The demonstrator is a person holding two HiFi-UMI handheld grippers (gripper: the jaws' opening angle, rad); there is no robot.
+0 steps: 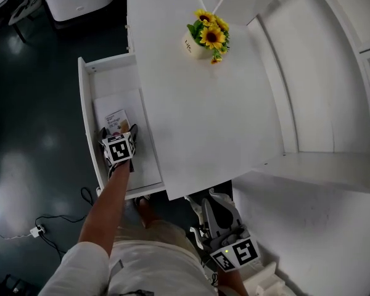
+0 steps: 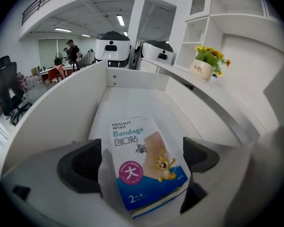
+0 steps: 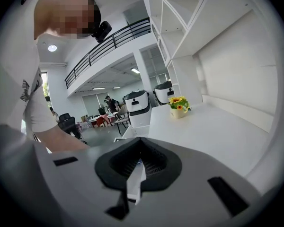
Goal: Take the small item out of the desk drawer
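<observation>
Closest in, the right gripper [image 1: 211, 197] sits at 6 o'clock in the head view, just below the near edge of the white worktop [image 1: 197, 116]. Its jaws are pressed together with nothing between them. The left gripper [image 1: 120, 129], at 9 o'clock, is reached down into the open drawer [image 1: 84, 103] on a bare forearm [image 1: 108, 196]. It is pinching the bandage box [image 2: 144, 160] across its width, one jaw on each long edge near the box's closer end. Contact on the 3 o'clock side is hard to make out. From the head view the gripper covers the box's near half. The box rests on a white sheet [image 1: 105, 106] on the drawer floor; the sheet's extent is partly hidden. A sunflower pot [image 1: 206, 37] stands on the worktop at 12 o'clock, well apart from both grippers
</observation>
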